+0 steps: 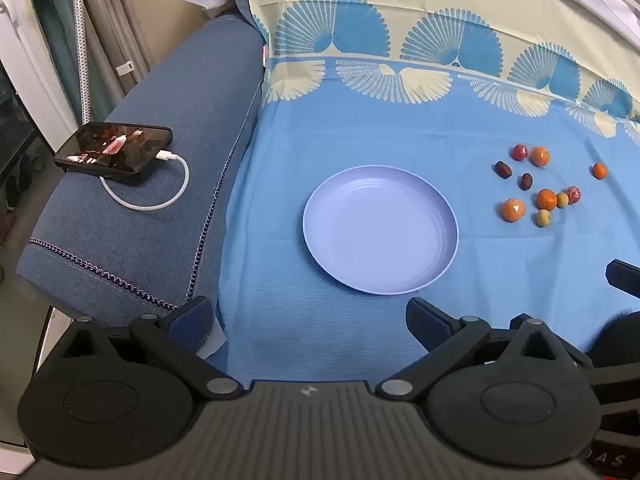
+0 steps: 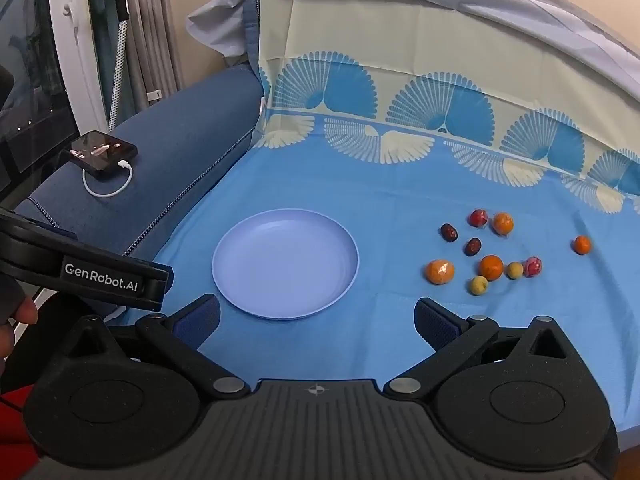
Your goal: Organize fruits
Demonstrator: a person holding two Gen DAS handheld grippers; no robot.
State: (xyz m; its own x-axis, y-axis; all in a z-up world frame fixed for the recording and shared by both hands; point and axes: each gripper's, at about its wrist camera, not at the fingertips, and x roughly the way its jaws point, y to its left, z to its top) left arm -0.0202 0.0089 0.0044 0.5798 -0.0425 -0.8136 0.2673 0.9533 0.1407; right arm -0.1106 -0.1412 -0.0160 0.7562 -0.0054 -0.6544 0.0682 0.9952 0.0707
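Observation:
An empty lilac plate [image 1: 380, 260] [image 2: 248, 292] lies on the blue cloth. To its right lie several small loose fruits: oranges [image 1: 513, 209] [image 2: 440, 271], red ones [image 1: 519, 152] [image 2: 478, 217], dark dates [image 1: 503, 169] [image 2: 449, 232] and yellow-green ones [image 1: 543, 217] [image 2: 478, 285]. My left gripper [image 1: 310, 320] is open and empty, just in front of the plate. My right gripper [image 2: 318, 318] is open and empty, in front of the plate and left of the fruits. The left gripper's body also shows in the right wrist view [image 2: 100, 276].
A blue sofa armrest [image 1: 168, 216] [image 2: 180, 152] runs along the left, with a phone [image 1: 114, 150] [image 2: 103, 152] and white cable on it. The cloth rises up the backrest [image 1: 440, 12] behind. Hoses and a white frame stand at far left.

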